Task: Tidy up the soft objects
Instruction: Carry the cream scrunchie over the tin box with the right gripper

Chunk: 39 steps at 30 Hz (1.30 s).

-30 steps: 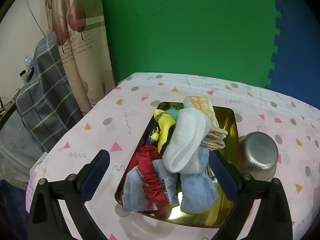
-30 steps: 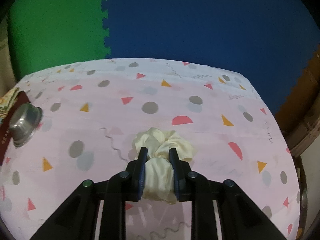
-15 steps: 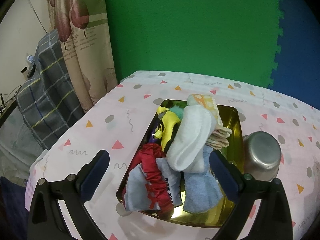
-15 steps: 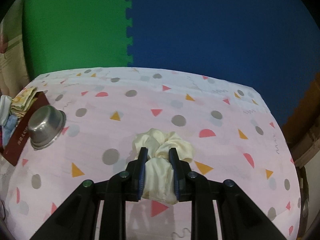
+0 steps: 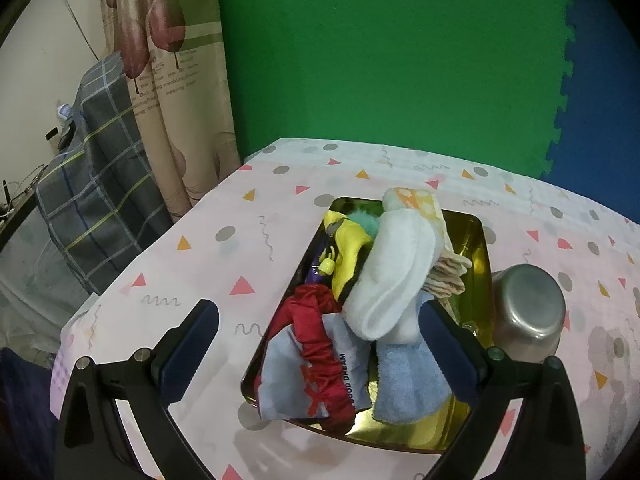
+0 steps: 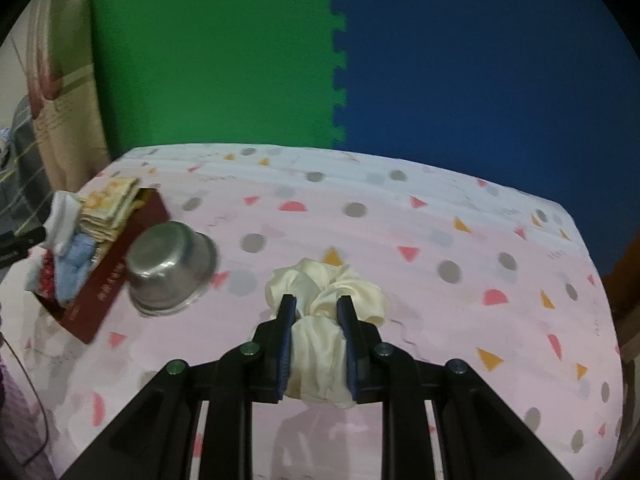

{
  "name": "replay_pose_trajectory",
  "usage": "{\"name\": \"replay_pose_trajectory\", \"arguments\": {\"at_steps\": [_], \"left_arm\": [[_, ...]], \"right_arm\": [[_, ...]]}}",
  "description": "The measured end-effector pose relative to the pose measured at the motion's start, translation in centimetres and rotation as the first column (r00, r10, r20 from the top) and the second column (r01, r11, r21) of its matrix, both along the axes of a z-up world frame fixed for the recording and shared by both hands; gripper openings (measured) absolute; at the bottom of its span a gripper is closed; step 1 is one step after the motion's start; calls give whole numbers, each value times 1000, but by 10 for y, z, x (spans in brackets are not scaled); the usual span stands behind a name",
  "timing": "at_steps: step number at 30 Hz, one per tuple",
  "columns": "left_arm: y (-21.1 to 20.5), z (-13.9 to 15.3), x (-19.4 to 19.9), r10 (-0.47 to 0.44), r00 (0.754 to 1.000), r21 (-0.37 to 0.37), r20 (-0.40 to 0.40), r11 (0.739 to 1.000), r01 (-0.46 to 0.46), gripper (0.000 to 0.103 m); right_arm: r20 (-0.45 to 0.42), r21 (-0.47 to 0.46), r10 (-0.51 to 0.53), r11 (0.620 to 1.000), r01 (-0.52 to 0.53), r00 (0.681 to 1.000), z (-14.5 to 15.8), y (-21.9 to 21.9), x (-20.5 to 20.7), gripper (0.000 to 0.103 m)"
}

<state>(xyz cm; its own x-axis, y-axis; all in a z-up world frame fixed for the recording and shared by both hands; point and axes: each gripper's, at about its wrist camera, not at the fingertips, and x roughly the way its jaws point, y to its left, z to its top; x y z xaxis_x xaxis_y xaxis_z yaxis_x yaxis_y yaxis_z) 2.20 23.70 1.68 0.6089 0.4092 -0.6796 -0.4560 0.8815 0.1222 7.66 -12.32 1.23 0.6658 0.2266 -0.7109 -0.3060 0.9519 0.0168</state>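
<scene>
carried leftward over the patterned tablecloth (image 6: 400, 220), right hand-held gripper (image 6: 316, 312) clamps the cream scrunchie (image 6: 324, 292); left hand-held gripper (image 5: 320, 320) gapes.

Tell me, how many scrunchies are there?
2: a cream scrunchie pinched in the right claw, a red scrunchie in the box. More may be buried.

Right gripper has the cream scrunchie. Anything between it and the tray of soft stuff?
Yes: the upturned steel bowl sits beside the tray, on the side facing the right gripper and its cream scrunchie. The tray is already heaped with cloths. A carry over the bowl looks clear.
</scene>
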Motion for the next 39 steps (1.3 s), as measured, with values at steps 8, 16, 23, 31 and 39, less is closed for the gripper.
{"name": "replay_pose_trajectory", "arguments": {"at_steps": [8, 16, 23, 31, 39], "left_arm": [[14, 2, -9, 36, 999, -6, 10, 999, -36, 100], [24, 4, -15, 62, 998, -17, 9, 998, -61, 100], [34, 3, -24, 86, 996, -23, 4, 996, -86, 100], [42, -3, -30, 93, 995, -27, -19, 995, -93, 100], [43, -4, -32, 95, 995, -41, -12, 995, -95, 100]], "right_arm": [[17, 27, 118, 993, -118, 993, 15, 51, -5, 21], [42, 64, 215, 974, -217, 976, 28, 100, -11, 21], [49, 102, 308, 945, -311, 950, 36, 150, -14, 21], [29, 117, 391, 913, -392, 920, 27, 205, -19, 21], [-14, 102, 416, 905, -413, 909, 5, 241, -17, 21]]}}
